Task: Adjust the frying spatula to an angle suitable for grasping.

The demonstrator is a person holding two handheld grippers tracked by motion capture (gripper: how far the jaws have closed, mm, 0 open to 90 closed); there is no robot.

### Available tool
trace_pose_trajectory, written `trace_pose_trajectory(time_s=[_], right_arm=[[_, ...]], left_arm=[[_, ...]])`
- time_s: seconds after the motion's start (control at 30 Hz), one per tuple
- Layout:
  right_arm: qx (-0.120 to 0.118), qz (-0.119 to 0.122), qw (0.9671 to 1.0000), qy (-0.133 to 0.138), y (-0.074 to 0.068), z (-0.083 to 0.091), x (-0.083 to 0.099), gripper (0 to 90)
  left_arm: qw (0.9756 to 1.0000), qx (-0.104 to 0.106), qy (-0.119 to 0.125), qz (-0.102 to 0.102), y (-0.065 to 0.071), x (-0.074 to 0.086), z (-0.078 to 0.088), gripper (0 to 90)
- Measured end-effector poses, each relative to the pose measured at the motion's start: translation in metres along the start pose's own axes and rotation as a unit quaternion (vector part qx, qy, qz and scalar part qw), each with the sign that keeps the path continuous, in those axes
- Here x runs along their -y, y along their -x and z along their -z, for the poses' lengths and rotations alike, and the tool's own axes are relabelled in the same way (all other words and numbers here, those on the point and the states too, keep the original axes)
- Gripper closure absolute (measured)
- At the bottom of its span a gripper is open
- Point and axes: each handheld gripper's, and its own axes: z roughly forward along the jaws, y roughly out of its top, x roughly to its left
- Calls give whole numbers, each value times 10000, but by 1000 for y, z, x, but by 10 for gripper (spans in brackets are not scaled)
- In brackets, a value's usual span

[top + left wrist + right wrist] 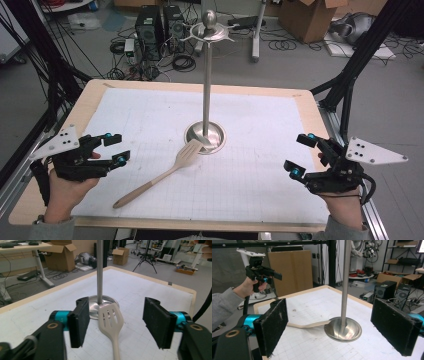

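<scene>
At the table's near left corner: my left gripper (112,148) sits in a hand, jaws spread wide with nothing between them, pointing in toward the middle of the table.
At the near right: my right gripper (301,155) is held the same way, jaws wide apart and empty, aimed back toward the centre.
Left gripper view: I look between the two black pads (79,325) and see the slotted head of the spatula (111,320) lying ahead in the gap, not touched by either pad.
Right gripper view: my own pads (272,325) frame the steel stand (343,326); farther off the other hand holds the left gripper (268,276) up above the table edge.
Spatula: a pale wooden slotted spatula (165,172) lies flat on the grid mat (260,125), handle running toward the near left, head up against the rim of the stand's base, apparently resting on it.
Stand: a metal pole (207,80) rises upright from a round dished base (216,134) at the middle of the mat, with a knob and small prongs at the top.
Contact: neither gripper touches the spatula or the stand; both are well apart from them.
Table: a light wooden table (95,90) carries the white mat.
</scene>
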Motion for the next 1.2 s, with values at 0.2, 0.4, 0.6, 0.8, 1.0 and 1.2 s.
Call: trace_pose_trajectory(time_s=[0.2,0.4,0.6,0.8,1.0,1.2], right_arm=[[-51,19,10000,-80,0,-5,1,135],[-83,-2,9999,-117,0,-6,1,137],[-75,7,9999,-101,0,-6,1,137],[-95,13,9999,-96,0,-6,1,138],[-125,-12,9999,-108,-1,-7,1,137],[-115,-17,9999,-108,0,-6,1,137]], left_arm=[[9999,53,-139,-18,1,4,-3,567],[9996,7,-271,-105,3,9,-10,680],[9996,1,-268,-116,3,14,-15,788],[9998,38,-139,-101,2,19,-17,853],[9997,12,-86,-225,4,24,-20,885],[9996,14,-193,-200,2,32,-24,895]])
